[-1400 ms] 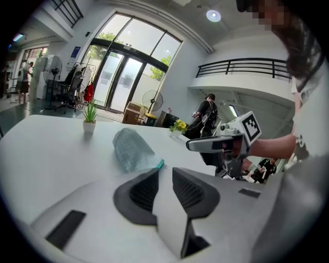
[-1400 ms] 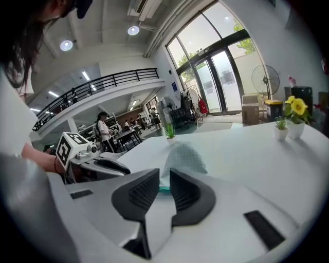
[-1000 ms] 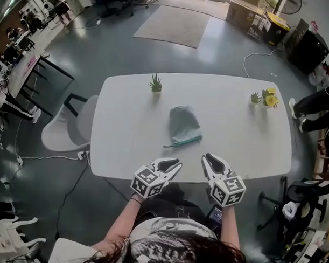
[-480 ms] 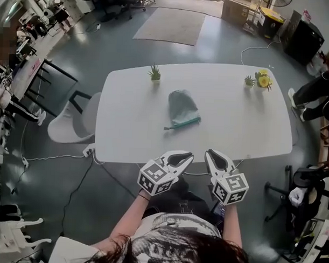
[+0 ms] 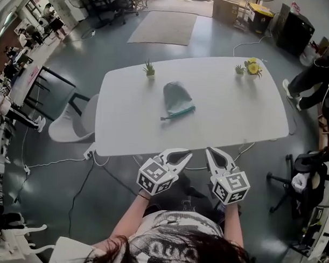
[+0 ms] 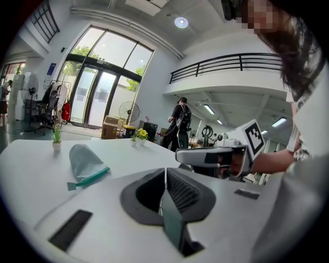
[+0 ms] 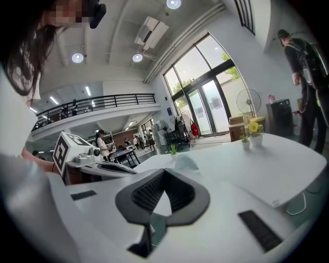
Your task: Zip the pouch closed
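A grey-green pouch (image 5: 175, 96) with a teal zip edge lies on the white table (image 5: 127, 127), its pull tab toward the near left. It also shows in the left gripper view as the pouch (image 6: 85, 160), and smaller in the right gripper view as the pouch (image 7: 186, 163). Both grippers hang side by side off the table's near edge, well short of the pouch. My left gripper (image 5: 186, 153) (image 6: 165, 170) is shut and empty. My right gripper (image 5: 209, 151) (image 7: 164, 171) is shut and empty too. Both pairs of jaws have just been closing with nothing between them.
A small green plant (image 5: 149, 69) stands at the table's far left, two small pots with yellow flowers (image 5: 251, 66) at its far right. A white chair (image 5: 73, 119) sits off the left end. A cable (image 5: 244, 150) hangs off the near edge. A person's legs (image 5: 309, 74) are at right.
Both grippers have drawn back from over the table's near edge toward the person, and their jaws have gone from open to shut. The pouch lies where it was.
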A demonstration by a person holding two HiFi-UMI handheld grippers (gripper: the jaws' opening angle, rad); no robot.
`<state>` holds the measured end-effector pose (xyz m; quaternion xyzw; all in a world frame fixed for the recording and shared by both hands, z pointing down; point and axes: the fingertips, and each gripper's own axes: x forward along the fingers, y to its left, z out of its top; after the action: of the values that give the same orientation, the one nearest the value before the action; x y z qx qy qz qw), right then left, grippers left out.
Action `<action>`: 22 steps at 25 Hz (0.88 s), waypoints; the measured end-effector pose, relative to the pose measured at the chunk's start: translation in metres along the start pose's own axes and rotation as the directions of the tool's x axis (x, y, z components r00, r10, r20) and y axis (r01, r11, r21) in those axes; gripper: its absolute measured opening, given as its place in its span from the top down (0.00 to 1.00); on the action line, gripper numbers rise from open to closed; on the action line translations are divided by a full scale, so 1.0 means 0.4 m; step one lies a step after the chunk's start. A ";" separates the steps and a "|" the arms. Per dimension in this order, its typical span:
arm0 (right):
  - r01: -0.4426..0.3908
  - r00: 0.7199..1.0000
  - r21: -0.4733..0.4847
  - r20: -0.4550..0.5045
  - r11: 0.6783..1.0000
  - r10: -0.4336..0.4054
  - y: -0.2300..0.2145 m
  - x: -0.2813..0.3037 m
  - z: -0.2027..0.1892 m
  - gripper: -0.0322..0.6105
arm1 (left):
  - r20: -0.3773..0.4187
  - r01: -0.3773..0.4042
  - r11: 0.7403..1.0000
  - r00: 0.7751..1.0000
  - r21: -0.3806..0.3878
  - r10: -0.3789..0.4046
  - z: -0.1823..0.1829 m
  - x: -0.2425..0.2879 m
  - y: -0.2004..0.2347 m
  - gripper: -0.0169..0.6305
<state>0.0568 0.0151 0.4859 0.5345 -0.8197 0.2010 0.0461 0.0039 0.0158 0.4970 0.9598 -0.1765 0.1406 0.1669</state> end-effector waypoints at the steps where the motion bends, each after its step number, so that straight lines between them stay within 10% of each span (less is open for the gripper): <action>1: 0.003 1.000 -0.007 -0.001 1.000 -0.003 0.003 -0.008 -0.002 0.95 | -0.002 0.003 1.000 1.000 0.004 -0.003 -0.001 0.000 -0.009 0.94; 22: 0.004 1.000 -0.115 -0.002 0.993 -0.004 0.034 -0.055 -0.015 0.95 | -0.018 0.021 0.997 1.000 0.080 -0.019 0.003 -0.002 -0.086 0.94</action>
<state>0.0532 0.0410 0.4813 0.5325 -0.8287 0.1538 0.0782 0.0168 0.0458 0.4862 0.9662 -0.1596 0.1540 0.1313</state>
